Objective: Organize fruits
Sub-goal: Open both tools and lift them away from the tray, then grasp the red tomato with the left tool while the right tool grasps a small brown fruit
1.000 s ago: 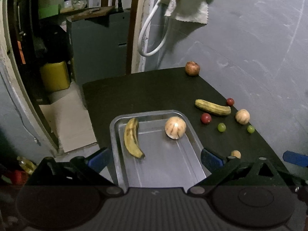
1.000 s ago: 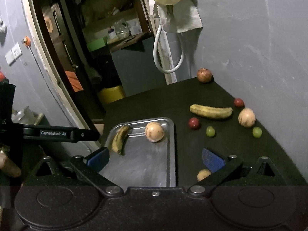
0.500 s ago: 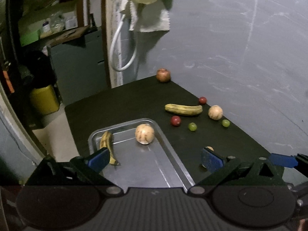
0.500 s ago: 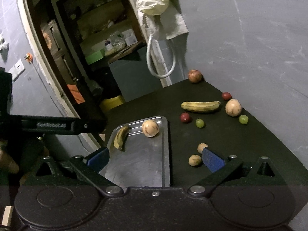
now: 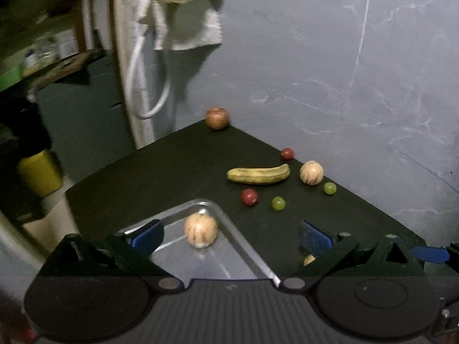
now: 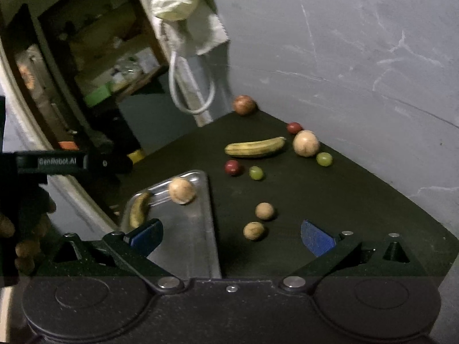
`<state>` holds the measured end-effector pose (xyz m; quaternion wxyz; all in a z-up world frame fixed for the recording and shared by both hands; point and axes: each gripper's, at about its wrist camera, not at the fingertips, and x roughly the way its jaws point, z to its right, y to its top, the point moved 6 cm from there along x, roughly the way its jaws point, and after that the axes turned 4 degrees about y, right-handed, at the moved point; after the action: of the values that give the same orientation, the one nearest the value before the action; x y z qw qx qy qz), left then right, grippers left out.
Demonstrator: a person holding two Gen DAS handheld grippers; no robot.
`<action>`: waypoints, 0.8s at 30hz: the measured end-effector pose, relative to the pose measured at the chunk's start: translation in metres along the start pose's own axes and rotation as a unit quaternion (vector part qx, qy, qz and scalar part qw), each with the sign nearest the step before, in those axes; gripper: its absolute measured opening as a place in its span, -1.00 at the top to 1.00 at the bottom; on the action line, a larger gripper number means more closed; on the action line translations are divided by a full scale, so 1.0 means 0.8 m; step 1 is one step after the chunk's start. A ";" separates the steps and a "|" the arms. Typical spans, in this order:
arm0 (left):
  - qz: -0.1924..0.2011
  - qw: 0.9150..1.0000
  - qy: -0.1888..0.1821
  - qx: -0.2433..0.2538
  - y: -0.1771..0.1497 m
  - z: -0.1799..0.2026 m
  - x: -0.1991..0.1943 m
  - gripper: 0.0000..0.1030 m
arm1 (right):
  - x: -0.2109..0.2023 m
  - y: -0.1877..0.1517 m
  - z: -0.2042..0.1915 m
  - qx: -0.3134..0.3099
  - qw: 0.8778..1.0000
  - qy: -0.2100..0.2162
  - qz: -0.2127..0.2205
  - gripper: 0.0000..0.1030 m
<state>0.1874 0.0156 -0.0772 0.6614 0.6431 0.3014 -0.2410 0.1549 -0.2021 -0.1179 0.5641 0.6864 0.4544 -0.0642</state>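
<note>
A steel tray (image 5: 246, 255) (image 6: 198, 229) lies at the near left of a black table (image 5: 172, 166) (image 6: 330, 200). It holds a round tan fruit (image 5: 200, 230) (image 6: 182, 190) and a dark banana (image 6: 139, 209). On the table lie a yellow banana (image 5: 258, 175) (image 6: 255, 147), a second round tan fruit (image 5: 311, 172) (image 6: 305, 143), two red fruits (image 5: 249, 197) (image 6: 233, 167), two green grapes (image 5: 278, 203) (image 6: 256, 173), two small brown fruits (image 6: 264, 210) and an apple (image 5: 217, 118) (image 6: 243, 104). My left gripper (image 5: 229, 236) and right gripper (image 6: 231, 235) are open, empty, above the table's near side.
A grey wall (image 5: 344, 71) runs along the table's right edge. A white cloth and hose (image 5: 160, 43) hang by the doorway at the back. A yellow container (image 5: 40, 172) stands on the floor to the left. The left gripper's body (image 6: 71, 162) shows in the right wrist view.
Both grippers have swung right and pulled back from the table. The two small brown fruits have come into the right wrist view. No fruit has moved.
</note>
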 end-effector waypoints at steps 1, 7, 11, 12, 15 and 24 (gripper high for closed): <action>-0.002 1.000 -0.011 0.007 0.004 0.000 0.013 -0.99 | 0.007 0.001 0.000 0.000 1.000 -0.012 -0.002 -0.98; -0.015 0.997 -0.077 0.023 0.024 0.004 0.095 -0.95 | 0.061 0.006 0.000 -0.006 0.997 -0.080 -0.018 -0.96; -0.029 0.993 -0.112 0.029 0.031 0.014 0.149 -0.88 | 0.099 0.007 0.001 -0.006 0.993 -0.112 -0.028 -0.89; -0.031 0.992 -0.117 0.032 0.032 0.016 0.159 -0.87 | 0.107 0.007 0.001 -0.008 0.993 -0.117 -0.031 -0.88; -0.041 0.990 -0.126 0.046 0.032 0.021 0.190 -0.81 | 0.134 0.009 0.004 -0.006 0.991 -0.131 -0.039 -0.79; -0.073 0.985 -0.136 0.083 0.023 0.030 0.253 -0.51 | 0.193 0.011 0.015 0.005 0.987 -0.148 -0.067 -0.59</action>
<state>0.3447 0.0066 -0.2078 0.6215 0.6332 0.2336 -0.3978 0.2556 -0.1261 -0.2083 0.6163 0.6403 0.4100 -0.2051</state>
